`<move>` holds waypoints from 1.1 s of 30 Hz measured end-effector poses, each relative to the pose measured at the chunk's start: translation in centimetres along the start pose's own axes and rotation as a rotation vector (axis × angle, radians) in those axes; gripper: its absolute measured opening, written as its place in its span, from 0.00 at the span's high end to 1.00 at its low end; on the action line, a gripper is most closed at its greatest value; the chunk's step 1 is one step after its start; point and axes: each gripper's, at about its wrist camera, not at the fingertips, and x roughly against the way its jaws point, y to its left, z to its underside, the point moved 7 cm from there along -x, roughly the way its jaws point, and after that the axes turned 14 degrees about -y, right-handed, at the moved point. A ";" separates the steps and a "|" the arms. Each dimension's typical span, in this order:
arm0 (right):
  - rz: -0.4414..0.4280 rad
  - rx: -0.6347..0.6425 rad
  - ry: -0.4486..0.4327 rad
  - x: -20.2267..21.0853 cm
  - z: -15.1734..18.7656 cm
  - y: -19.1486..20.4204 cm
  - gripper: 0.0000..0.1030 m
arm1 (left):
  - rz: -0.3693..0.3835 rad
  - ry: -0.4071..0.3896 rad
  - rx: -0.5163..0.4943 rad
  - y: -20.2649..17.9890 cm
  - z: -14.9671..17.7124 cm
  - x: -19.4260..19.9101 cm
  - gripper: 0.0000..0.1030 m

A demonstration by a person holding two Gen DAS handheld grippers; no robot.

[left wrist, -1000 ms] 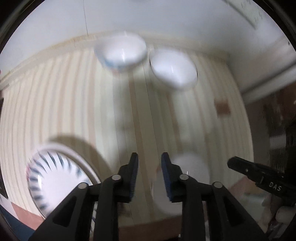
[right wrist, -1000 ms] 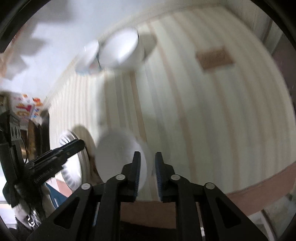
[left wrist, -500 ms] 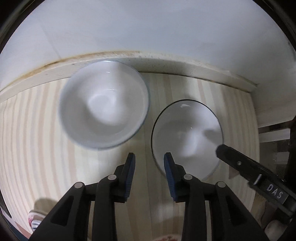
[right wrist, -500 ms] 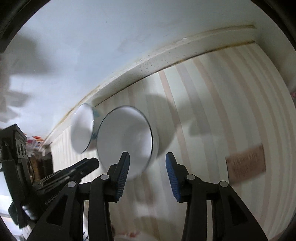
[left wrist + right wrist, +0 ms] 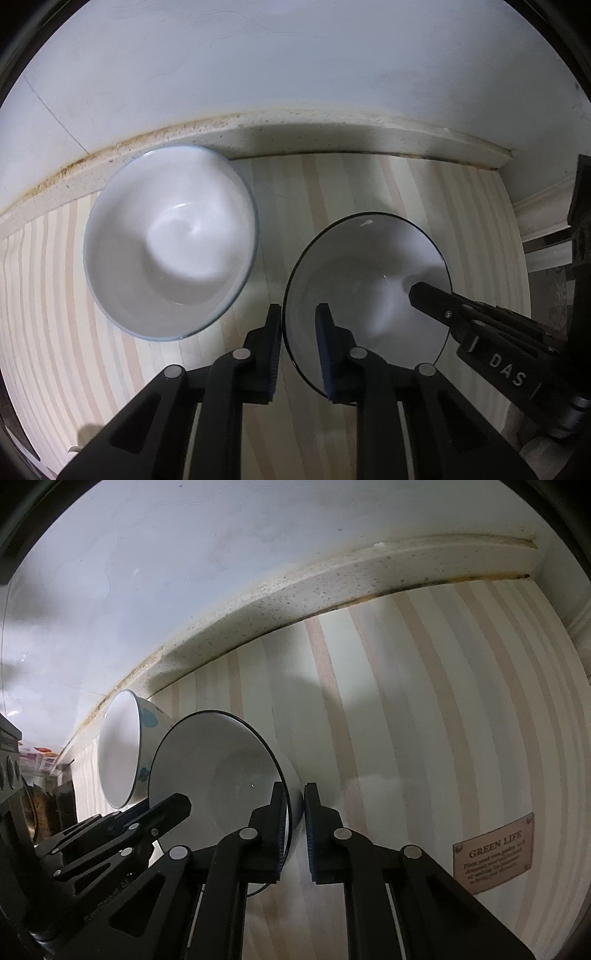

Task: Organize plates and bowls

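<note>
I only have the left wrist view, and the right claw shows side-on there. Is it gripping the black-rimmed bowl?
Observer: Yes. In the right wrist view the right claw is shut on the black-rimmed bowl's wall, one pad inside and one outside. Its jaws have just been closing.
Operator: What's on the outside of the other bowl? I see only its inside.
Observer: Blue spots on its outer wall.
Operator: Anything to the right of the bowls?
Observer: A brown "GREEN LIFE" label on the striped mat.
</note>
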 end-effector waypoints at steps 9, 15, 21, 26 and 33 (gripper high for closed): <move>-0.012 0.011 -0.028 3.1 0.6 0.3 0.89 | 0.010 -0.060 -0.044 -0.8 0.0 3.8 0.84; -0.025 0.023 -0.061 6.8 1.6 1.1 0.89 | 0.037 -0.092 -0.050 -0.7 0.7 7.4 0.84; -0.027 0.048 -0.076 10.3 4.0 2.0 0.89 | 0.045 -0.113 -0.060 -0.5 2.7 10.7 0.84; -0.030 0.052 -0.076 13.2 7.3 2.9 0.89 | 0.060 -0.116 -0.068 -0.7 5.0 12.8 0.84; -0.020 0.043 -0.055 15.9 12.8 2.9 0.89 | 0.086 -0.089 -0.091 -1.0 9.4 14.9 0.84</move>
